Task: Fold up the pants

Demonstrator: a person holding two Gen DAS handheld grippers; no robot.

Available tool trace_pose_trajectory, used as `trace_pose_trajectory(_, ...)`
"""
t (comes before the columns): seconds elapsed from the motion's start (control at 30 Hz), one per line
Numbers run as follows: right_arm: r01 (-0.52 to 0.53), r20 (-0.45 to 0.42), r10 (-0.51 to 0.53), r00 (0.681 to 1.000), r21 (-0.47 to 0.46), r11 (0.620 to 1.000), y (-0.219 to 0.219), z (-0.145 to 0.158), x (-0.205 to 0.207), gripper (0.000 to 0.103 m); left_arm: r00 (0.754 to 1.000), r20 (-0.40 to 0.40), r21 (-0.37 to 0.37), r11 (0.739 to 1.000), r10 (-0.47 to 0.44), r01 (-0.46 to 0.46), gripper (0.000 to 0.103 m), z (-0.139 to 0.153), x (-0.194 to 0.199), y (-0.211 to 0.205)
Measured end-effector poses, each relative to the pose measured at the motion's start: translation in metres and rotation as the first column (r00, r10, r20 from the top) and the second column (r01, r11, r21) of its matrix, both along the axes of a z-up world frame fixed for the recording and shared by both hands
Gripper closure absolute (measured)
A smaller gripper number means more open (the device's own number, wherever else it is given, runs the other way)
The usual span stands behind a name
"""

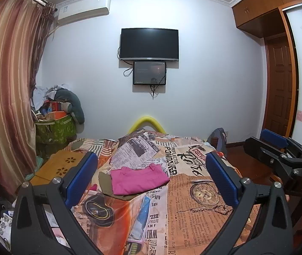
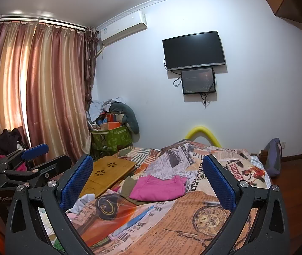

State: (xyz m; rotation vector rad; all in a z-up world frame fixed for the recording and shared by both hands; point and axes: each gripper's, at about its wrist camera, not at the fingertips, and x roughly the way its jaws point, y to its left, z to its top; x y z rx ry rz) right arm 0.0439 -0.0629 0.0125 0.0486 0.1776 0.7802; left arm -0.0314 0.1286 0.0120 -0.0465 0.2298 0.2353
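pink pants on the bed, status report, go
Left gripper and right gripper: jaws open, empty, held above the bed. Folded pink pants lie atop an olive-green garment on the newspaper-print bedspread. Nothing blocking the approach.

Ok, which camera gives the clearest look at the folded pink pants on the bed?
The left wrist view: the folded pink pants sit nearly centred between the open fingers, outline unobstructed. The right wrist view shows them too, more obliquely and left of centre.
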Motion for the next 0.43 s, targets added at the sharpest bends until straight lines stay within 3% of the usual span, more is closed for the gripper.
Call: trace_pose_trajectory(0.43,0.0,-0.006,0.0,1.0,-0.003,1.0,0.0005,-0.001,-0.0002,0.001,1.0,-0.005,-0.023,1.0,-0.008,0.008,0.0,-0.0009,0.0008,0.0013)
